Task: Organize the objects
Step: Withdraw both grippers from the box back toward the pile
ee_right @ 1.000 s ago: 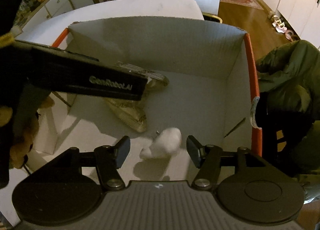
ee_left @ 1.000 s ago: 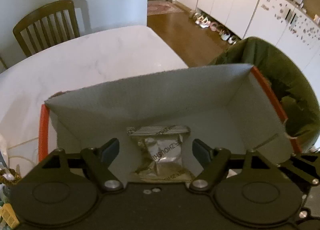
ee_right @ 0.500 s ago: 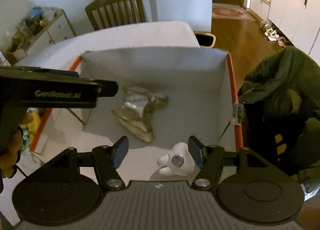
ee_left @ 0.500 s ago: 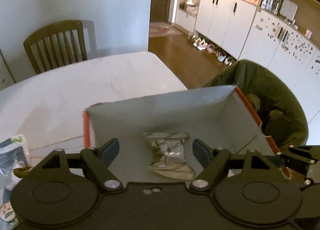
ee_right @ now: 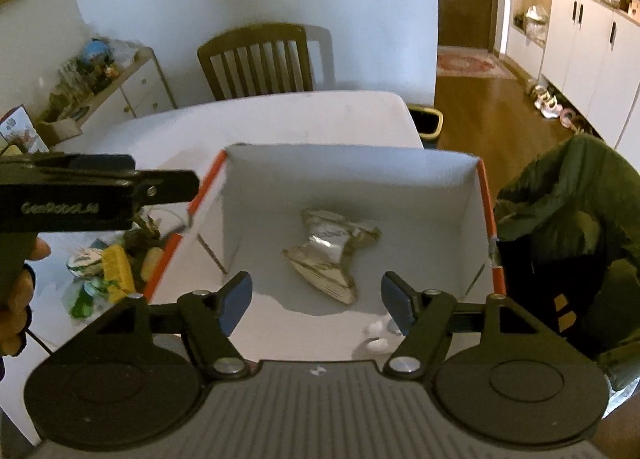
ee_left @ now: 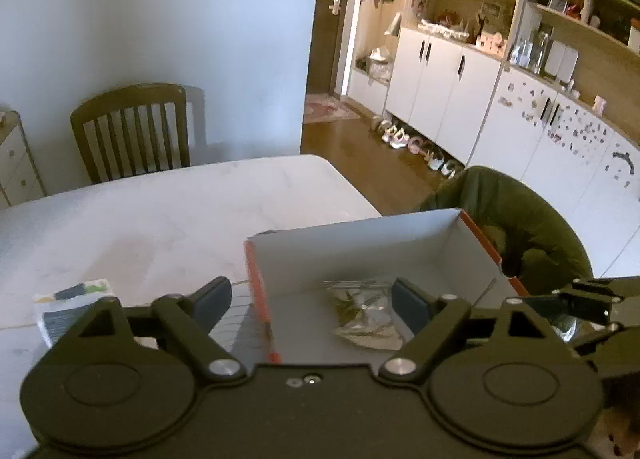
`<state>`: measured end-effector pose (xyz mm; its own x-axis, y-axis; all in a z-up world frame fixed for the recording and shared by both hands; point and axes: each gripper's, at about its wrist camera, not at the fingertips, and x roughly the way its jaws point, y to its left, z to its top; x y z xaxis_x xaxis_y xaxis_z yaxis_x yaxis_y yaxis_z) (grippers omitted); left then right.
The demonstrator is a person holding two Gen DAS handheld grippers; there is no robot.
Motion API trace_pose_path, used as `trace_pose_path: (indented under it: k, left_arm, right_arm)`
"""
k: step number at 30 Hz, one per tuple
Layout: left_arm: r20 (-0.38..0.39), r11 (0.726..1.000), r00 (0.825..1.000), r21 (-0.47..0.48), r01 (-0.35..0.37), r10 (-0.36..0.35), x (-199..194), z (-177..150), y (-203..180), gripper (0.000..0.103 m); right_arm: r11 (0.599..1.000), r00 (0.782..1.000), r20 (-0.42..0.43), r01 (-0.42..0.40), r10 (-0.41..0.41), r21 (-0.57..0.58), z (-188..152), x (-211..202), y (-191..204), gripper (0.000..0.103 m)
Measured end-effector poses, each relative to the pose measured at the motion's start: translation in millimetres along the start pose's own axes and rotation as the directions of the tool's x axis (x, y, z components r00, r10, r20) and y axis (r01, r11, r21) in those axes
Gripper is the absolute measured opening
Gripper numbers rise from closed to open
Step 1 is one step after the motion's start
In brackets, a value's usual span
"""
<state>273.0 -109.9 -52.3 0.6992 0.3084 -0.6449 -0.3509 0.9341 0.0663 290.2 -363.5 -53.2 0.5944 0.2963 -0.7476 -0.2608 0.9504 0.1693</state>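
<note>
An orange-edged cardboard box point(ee_right: 486, 195) point(ee_left: 256, 283) with a white inside stands on the white table. A crumpled silver snack packet point(ee_right: 328, 255) point(ee_left: 360, 315) lies on its floor. A small white object point(ee_right: 380, 333) lies near the box's front right corner. My right gripper point(ee_right: 316, 299) hangs above the box, its jaws opening with nothing held between them. My left gripper point(ee_left: 310, 301) is raised over the box's left wall, its jaws also opening and empty. The left gripper's body point(ee_right: 80, 195) shows at the left of the right wrist view, with a hand on it.
A pile of small packets point(ee_right: 108, 271) lies on the table left of the box, and a tissue pack point(ee_left: 72, 303) too. A green jacket point(ee_right: 568, 219) drapes a seat to the right. A wooden chair point(ee_left: 132, 131) stands at the far side.
Both grippers have risen and pulled back from the box, so it looks smaller. Both jaws have widened. The white object now lies clear of the right fingers; the left gripper has shifted left.
</note>
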Motion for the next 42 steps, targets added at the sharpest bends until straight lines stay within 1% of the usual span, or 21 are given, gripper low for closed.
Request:
trace_pose_path:
  k: [4, 6, 8, 10, 12, 16, 24, 27, 30, 34, 36, 39, 42]
  left_arm:
    - [0.032, 1.000, 0.999, -0.016, 0.010, -0.009, -22.8, -6.6, 18.3, 0.089]
    - [0.045, 1.000, 0.999, -0.026, 0.008, -0.007, -33.2, -9.4, 27.8, 0.092]
    - [0.059, 1.000, 0.998, -0.027, 0.002, 0.000, -42.3, -12.5, 35.8, 0.096]
    - [0.070, 1.000, 0.998, -0.023, -0.004, 0.006, -51.5, -16.2, 44.6, 0.098]
    - [0.079, 1.000, 0.997, -0.021, -0.010, 0.012, -60.2, -21.0, 53.9, 0.099]
    - [0.090, 0.999, 0.996, -0.026, -0.026, 0.029, -74.0, -30.9, 72.4, 0.103]
    - [0.113, 0.999, 0.993, -0.033, -0.041, 0.045, -94.8, -46.1, 113.3, 0.103]
    - [0.107, 0.998, 0.993, -0.035, -0.054, 0.058, -98.0, -51.3, 127.3, 0.103]
    - [0.085, 0.997, 0.995, -0.057, -0.045, 0.050, -97.4, -58.9, 146.4, 0.103]
    - [0.088, 0.996, 0.995, -0.078, -0.050, 0.057, -97.1, -68.7, 168.5, 0.103]
    - [0.089, 0.994, 0.993, -0.086, -0.064, 0.071, -96.7, -72.4, 178.4, 0.103]
    - [0.062, 0.990, 0.994, -0.111, -0.082, 0.089, -93.7, -80.6, 194.5, 0.103]
    - [0.041, 0.989, 0.994, -0.116, -0.096, 0.101, -91.0, -90.1, 207.3, 0.103]
  right_arm:
    - [1.000, 0.999, 0.039, 0.003, -0.004, 0.008, -0.9, -11.4, 15.2, 0.074]
    - [1.000, 0.998, 0.059, 0.001, -0.002, 0.015, -2.6, -16.9, 23.5, 0.076]
    - [1.000, 0.997, 0.082, 0.001, -0.003, 0.025, -5.6, -22.4, 30.4, 0.079]
    - [0.999, 0.995, 0.104, 0.001, -0.005, 0.035, -8.4, -27.5, 39.3, 0.079]
    - [0.999, 0.993, 0.121, 0.001, -0.006, 0.039, -10.7, -31.2, 49.1, 0.082]
    - [1.000, 0.988, 0.155, 0.008, -0.012, 0.026, -14.1, -35.3, 75.7, 0.084]
    - [0.999, 0.974, 0.227, -0.036, 0.029, 0.024, -15.5, -39.7, 120.6, 0.087]
    - [0.999, 0.972, 0.232, -0.045, 0.041, 0.012, -17.2, -35.3, 136.4, 0.090]
    - [0.999, 0.973, 0.228, -0.048, 0.046, 0.004, -19.6, -29.6, 149.8, 0.093]
    - [0.999, 0.973, 0.226, -0.043, 0.039, 0.013, -24.1, -21.0, 165.5, 0.094]
    - [1.000, 0.971, 0.236, -0.026, 0.024, 0.004, -28.0, -17.0, 173.8, 0.094]
    - [0.999, 0.967, 0.254, 0.030, -0.026, -0.013, -35.6, -8.7, 187.2, 0.094]
    - [0.998, 0.969, 0.243, 0.056, -0.045, -0.038, -42.2, 2.4, 200.2, 0.094]
